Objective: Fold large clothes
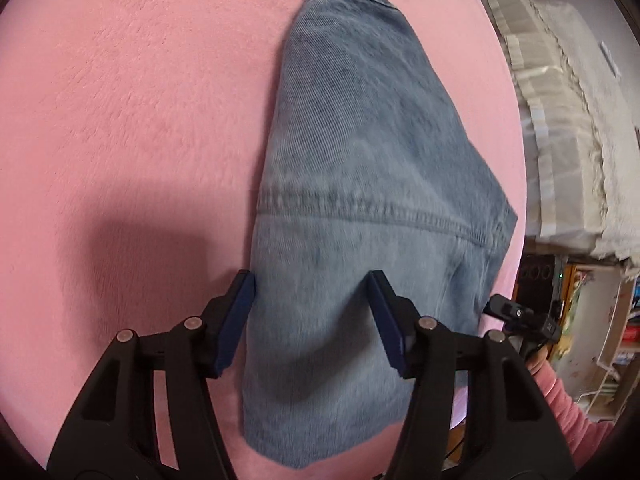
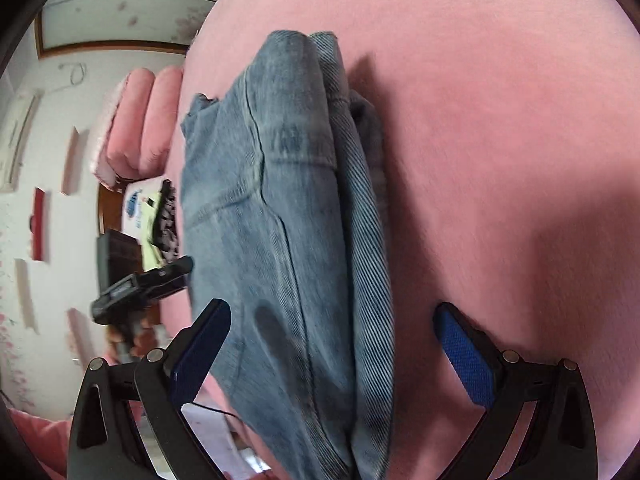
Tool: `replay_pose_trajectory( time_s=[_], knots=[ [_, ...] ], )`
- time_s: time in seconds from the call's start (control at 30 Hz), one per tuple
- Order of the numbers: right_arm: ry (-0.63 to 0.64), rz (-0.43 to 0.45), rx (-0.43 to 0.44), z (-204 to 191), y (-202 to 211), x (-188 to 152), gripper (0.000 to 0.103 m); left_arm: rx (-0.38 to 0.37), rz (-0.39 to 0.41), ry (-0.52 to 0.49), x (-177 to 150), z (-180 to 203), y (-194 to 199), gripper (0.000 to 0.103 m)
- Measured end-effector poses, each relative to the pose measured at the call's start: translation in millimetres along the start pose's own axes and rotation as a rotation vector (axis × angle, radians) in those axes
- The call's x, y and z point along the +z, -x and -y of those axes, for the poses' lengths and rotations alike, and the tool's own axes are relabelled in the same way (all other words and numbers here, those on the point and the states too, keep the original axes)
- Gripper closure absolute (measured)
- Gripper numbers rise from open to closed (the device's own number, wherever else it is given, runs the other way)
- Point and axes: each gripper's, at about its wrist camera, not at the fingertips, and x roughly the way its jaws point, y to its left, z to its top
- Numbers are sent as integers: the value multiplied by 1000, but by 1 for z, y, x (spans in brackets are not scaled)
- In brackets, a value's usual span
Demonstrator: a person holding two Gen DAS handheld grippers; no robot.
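Denim, pale blue and already doubled lengthwise, makes up the jeans [image 1: 360,184] that lie on a pink fleece cover [image 1: 132,112], near its right edge in the left wrist view and near its left edge in the right wrist view. Left wrist view: the garment's long axis runs from the bottom centre of the frame to the top centre, narrowing upward to a stitched end; a double-stitched seam crosses it at mid-height. Right wrist view: the same strip [image 2: 288,208] runs bottom to top, its stacked layers showing as parallel edges along the right side. The left gripper [image 1: 314,320] hangs over the near end with its jaws apart, one blue pad at the cloth's left edge and the other over the cloth, neither pressing on it. The right gripper [image 2: 332,356] stands wide apart, straddling the near end, one pad beyond each long edge, nothing held. The other tool appears small at the right edge of the left wrist view and at the left edge of the right wrist view, carried by a person's pink sleeve [image 1: 560,400]. Judged step: the approach to the near end for a crosswise fold. The next move calls for both grippers to close on all layers of that end together, then carry it along the long axis toward the far end, keeping the side edges aligned
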Motion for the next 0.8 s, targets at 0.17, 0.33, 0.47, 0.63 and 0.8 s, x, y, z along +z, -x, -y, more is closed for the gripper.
replay_pose_trajectory(
  time_s=[0.17, 0.33, 0.47, 0.63, 0.8],
  knots=[
    [38, -80, 21, -17, -24, 21, 3, -16, -6, 9, 5, -2, -7, 46],
    [80, -116, -19, -35, -44, 25, 6, -19, 8, 41, 5, -1, -9, 45],
    [47, -133, -3, -33, -43, 23, 16, -25, 0, 41, 6, -1, -12, 45],
    [65, -117, -46, -47, -47, 19, 37, -12, -9, 66, 8, 0, -14, 47],
    [-8, -25, -46, -49, -29, 5, 77, 18, 38, 48, -2, 15, 1, 58]
  ],
)
